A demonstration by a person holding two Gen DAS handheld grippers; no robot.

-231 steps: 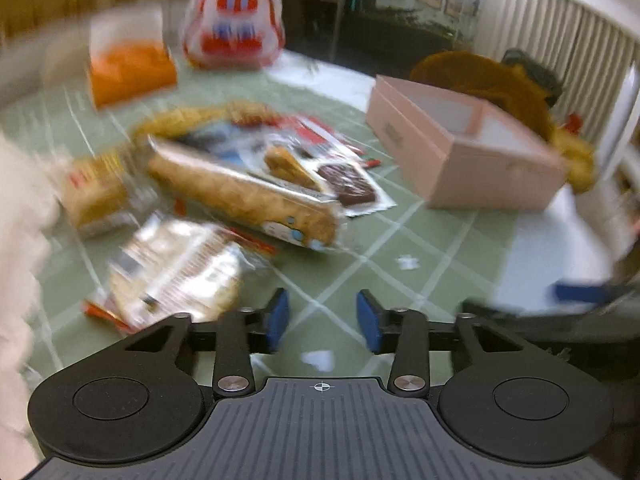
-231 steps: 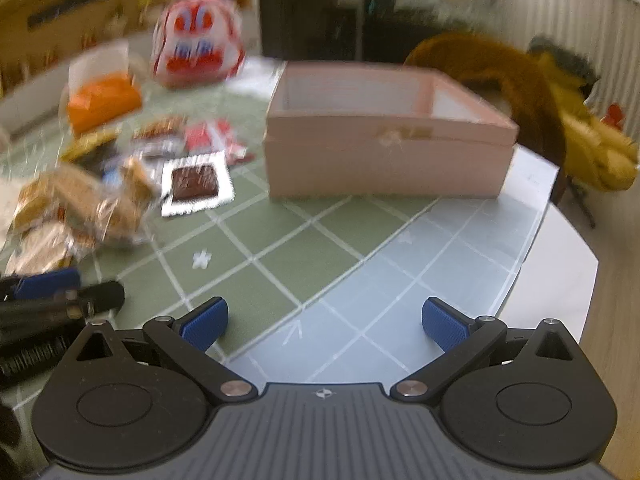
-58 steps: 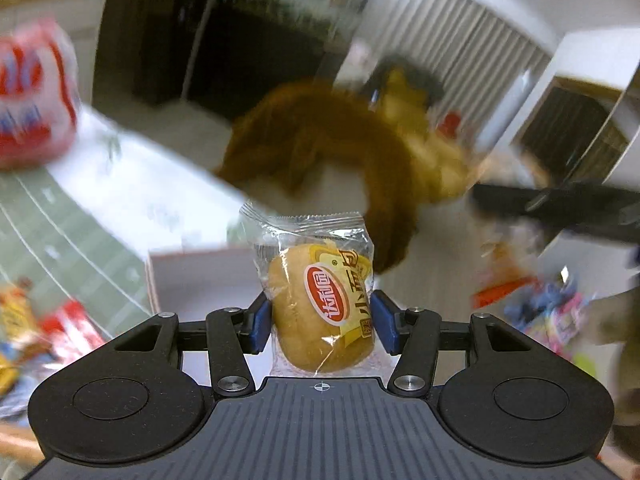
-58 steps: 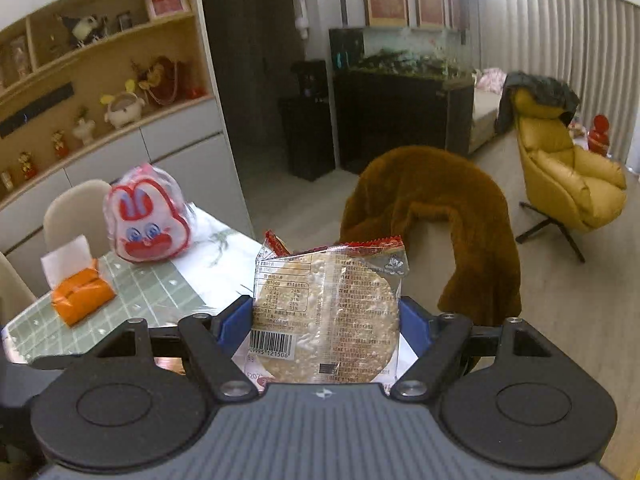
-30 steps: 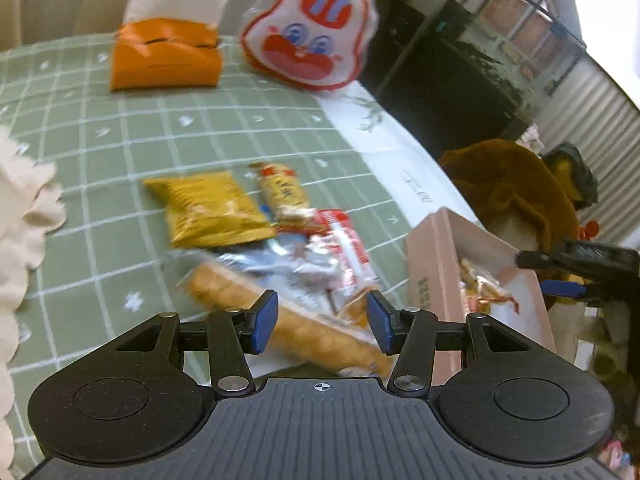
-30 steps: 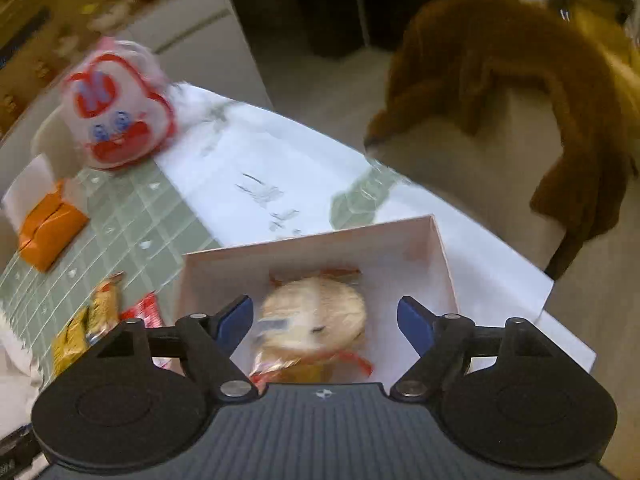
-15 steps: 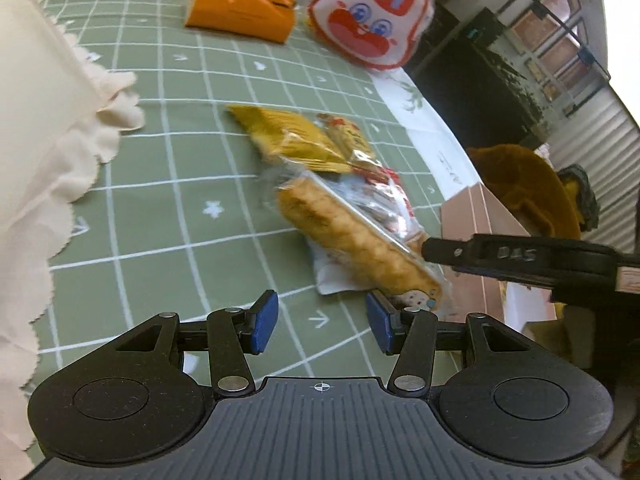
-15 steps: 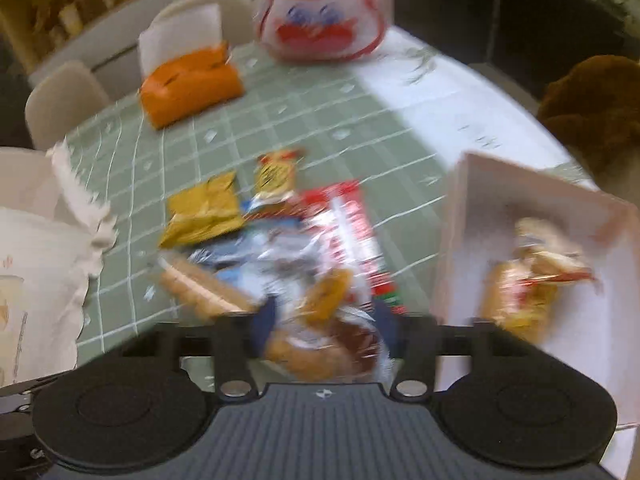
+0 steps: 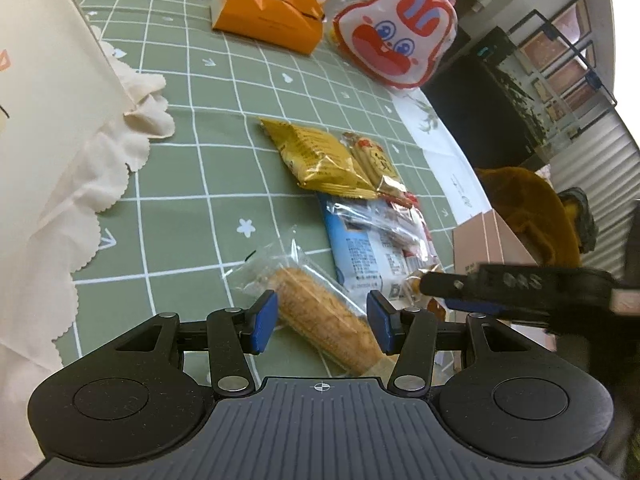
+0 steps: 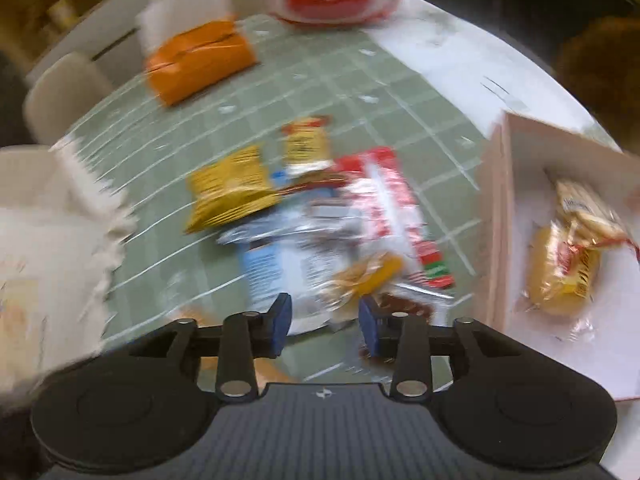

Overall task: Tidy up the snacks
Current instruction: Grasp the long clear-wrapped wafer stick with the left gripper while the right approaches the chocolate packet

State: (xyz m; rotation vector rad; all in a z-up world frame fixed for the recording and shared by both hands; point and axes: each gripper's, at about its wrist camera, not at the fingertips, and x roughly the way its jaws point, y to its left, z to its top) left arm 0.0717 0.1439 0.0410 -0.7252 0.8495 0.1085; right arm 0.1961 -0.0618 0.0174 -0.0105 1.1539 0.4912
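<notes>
My left gripper (image 9: 320,322) is open, its jaws on either side of a long biscuit stick in clear wrap (image 9: 320,318) lying on the green checked cloth (image 9: 192,184). Beyond lie a yellow packet (image 9: 318,158), a small red-and-yellow packet (image 9: 374,164) and a blue-and-white packet (image 9: 372,254). My right gripper (image 10: 323,320) is open above the snack pile, over a small golden snack (image 10: 368,276); it also shows at the right of the left wrist view (image 9: 516,292). The pink box (image 10: 496,216) holds a yellow bun packet (image 10: 568,272).
An orange tissue box (image 9: 268,20) and a red-and-white rabbit bag (image 9: 396,40) stand at the far side. A cream cloth bag (image 9: 52,120) lies at the left. A brown furry chair (image 9: 524,200) is beyond the box. The right wrist view is blurred.
Both grippers dropped their snacks into the pink box, then swung back to the pile. My left gripper has lowered around the biscuit stick; the right has closed in on the pile.
</notes>
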